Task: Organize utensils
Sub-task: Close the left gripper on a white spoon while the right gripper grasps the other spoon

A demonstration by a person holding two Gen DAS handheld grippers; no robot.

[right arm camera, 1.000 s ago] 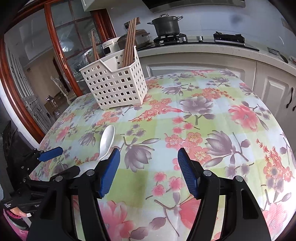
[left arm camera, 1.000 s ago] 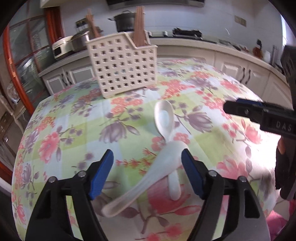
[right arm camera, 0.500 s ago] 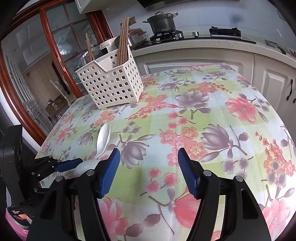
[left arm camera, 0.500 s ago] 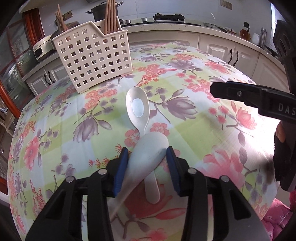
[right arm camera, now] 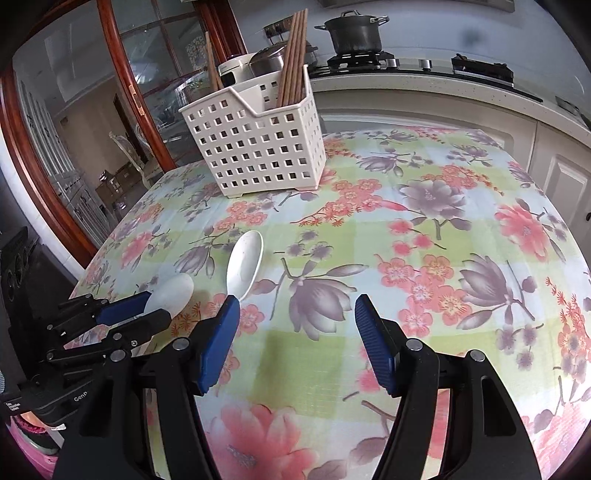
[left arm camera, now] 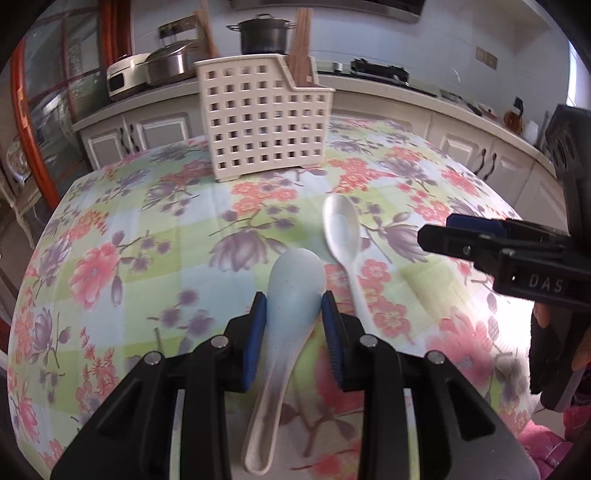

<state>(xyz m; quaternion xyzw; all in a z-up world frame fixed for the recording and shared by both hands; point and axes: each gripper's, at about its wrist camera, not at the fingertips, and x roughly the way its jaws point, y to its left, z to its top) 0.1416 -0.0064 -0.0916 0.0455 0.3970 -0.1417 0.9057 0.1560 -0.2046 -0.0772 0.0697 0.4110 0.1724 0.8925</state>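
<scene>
My left gripper (left arm camera: 293, 310) is shut on a pale blue-white ceramic spoon (left arm camera: 291, 291), bowl forward, lifted above the floral tablecloth; it also shows in the right wrist view (right arm camera: 171, 290). A second white spoon (left arm camera: 341, 229) lies on the cloth just right of it, also in the right wrist view (right arm camera: 244, 264). The white perforated utensil basket (left arm camera: 264, 118) stands at the far side with wooden chopsticks (right arm camera: 293, 55) in it. My right gripper (right arm camera: 297, 323) is open and empty over the cloth, right of the lying spoon.
The round table's floral cloth (right arm camera: 424, 229) curves away at the edges. Behind it runs a kitchen counter with a black pot (right arm camera: 354, 31), a rice cooker (left arm camera: 125, 81) and white cabinets (left arm camera: 491, 162). A red-framed glass door (right arm camera: 122, 85) stands at the left.
My left gripper has closed on the pale spoon and lifted it off the cloth, swinging its bowl forward. The right gripper has shifted a little closer to the table centre.
</scene>
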